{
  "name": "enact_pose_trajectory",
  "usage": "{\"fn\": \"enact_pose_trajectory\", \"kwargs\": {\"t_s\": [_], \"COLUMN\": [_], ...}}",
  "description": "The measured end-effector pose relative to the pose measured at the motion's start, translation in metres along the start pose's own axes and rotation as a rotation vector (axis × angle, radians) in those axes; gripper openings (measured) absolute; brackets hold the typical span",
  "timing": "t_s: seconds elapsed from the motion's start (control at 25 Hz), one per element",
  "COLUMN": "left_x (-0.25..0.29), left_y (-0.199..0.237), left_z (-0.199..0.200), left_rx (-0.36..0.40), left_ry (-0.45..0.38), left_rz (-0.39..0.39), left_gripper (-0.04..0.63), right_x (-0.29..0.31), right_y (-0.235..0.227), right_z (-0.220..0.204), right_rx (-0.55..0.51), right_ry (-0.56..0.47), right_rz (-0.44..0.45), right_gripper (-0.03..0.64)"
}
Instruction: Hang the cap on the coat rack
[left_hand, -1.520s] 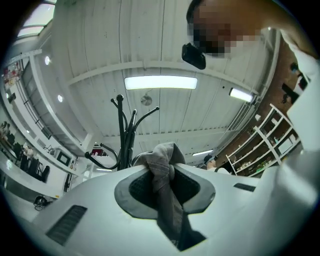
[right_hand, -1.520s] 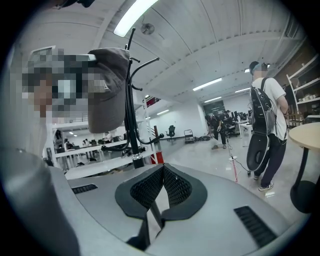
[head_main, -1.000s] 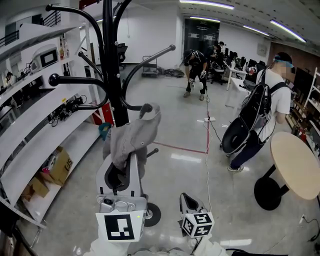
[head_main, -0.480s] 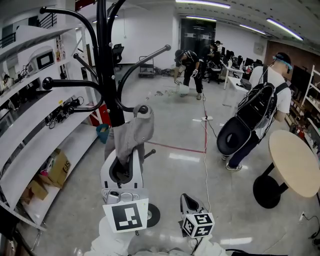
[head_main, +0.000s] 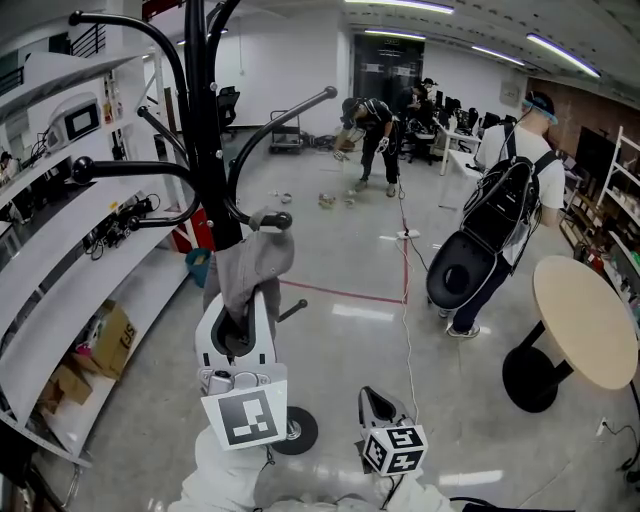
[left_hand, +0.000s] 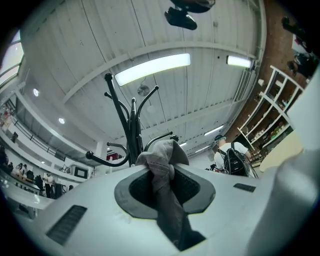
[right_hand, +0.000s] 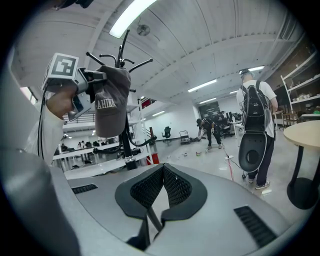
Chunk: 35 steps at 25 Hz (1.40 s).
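L tongs (head_main: 238, 325) clamped on grey cap (head_main: 252, 268) by its lower edge, lifting crown up beside low hook (head_main: 283, 220) of coat rack (head_main: 207, 150), prob. to drape it; R tongs (right_hand: 161, 190) closed, empty, kept low.

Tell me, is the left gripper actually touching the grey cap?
Touching. The left gripper view shows the cap's grey cloth pinched between the fingers of the left gripper, which are shut on it.
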<state>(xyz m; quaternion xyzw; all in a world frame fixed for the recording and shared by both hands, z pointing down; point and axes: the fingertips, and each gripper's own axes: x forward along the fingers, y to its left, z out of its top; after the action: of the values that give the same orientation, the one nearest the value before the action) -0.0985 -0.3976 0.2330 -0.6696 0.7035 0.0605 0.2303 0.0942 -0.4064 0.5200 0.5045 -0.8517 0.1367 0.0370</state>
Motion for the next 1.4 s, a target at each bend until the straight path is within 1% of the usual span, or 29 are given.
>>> {"fn": "enact_pose_trajectory", "kwargs": {"t_s": [0.16,0.44,0.6,0.68,0.92,1.08,1.4], "left_x": [0.006,0.014,0.011,0.008,-0.001,-0.008,-0.025], "left_y": [0.005,0.01,0.008,0.005,-0.002,-0.008,-0.018], "left_z": [-0.011,-0.036,-0.052,-0.056,-0.057,-0.066,-0.074], "left_rx": [-0.015,-0.007,-0.034,-0.046,-0.056,-0.074,-0.085], "left_ry": [0.022,0.062,0.091,0.092,0.058,0.08,0.089], "left_rz": [0.004,0.028,0.035,0.037,0.052,0.038,0.019], "left_gripper": [0.066,0.066,0.066,0.066,0.066,0.066,0.069], "right_x": [0.0,0.003,0.003,0.003,0.0,-0.004,-0.009], "right_y": [0.0,0.002,0.001,0.0,0.002,0.005,0.013], "right_z": [0.002,0.002,-0.001,-0.002,-0.006,-0.011,-0.018], "right_rx": [-0.002,-0.011,-0.015,-0.017,-0.018,-0.02,-0.019], "right_ry": [0.004,0.008,0.019,0.023,0.035,0.047,0.059], "right_rz": [-0.007,-0.005,-0.006,-0.003,0.007,0.017,0.035], "right_gripper": [0.011,0.011,0.011,0.011,0.011,0.011,0.011]}}
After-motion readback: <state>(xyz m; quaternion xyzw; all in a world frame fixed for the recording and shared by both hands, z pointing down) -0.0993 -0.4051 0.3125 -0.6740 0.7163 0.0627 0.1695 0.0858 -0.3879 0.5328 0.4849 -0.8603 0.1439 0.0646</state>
